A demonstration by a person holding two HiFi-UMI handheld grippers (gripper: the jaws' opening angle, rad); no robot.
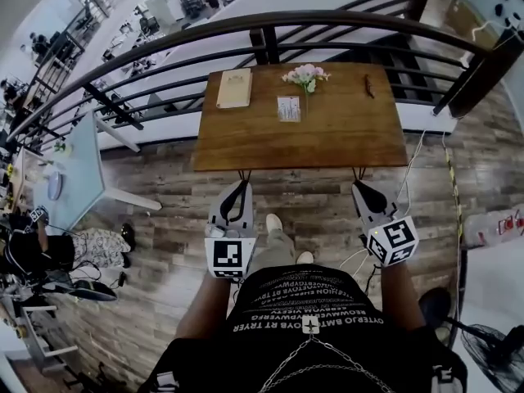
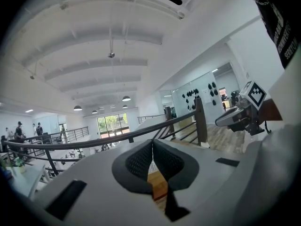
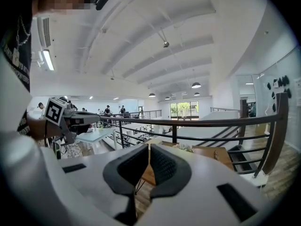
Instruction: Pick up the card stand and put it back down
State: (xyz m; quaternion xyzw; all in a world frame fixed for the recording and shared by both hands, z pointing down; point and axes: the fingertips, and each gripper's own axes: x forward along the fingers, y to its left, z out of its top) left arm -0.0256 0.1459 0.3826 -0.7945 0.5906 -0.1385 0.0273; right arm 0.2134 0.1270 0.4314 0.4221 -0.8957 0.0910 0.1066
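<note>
The card stand (image 1: pixel 288 108), a small white printed card, stands near the middle of the wooden table (image 1: pixel 344 137). Both grippers hang short of the table's front edge, apart from the stand. My left gripper (image 1: pixel 243 179) is to the lower left of the stand, and its black pads (image 2: pixel 141 161) meet with nothing between them. My right gripper (image 1: pixel 359 184) is to the lower right, also shut and empty, as its pads (image 3: pixel 162 166) show. In the right gripper view the table (image 3: pixel 207 153) lies ahead beyond the jaws. I cannot make out the stand in either gripper view.
On the table are a tan menu board (image 1: pixel 235 88) at the back left, a pink flower bunch (image 1: pixel 305 76) just behind the stand and a small dark object (image 1: pixel 369 86) at the back right. A curved metal railing (image 1: pixel 270 24) runs behind the table. A pale blue table (image 1: pixel 78 170) stands to the left.
</note>
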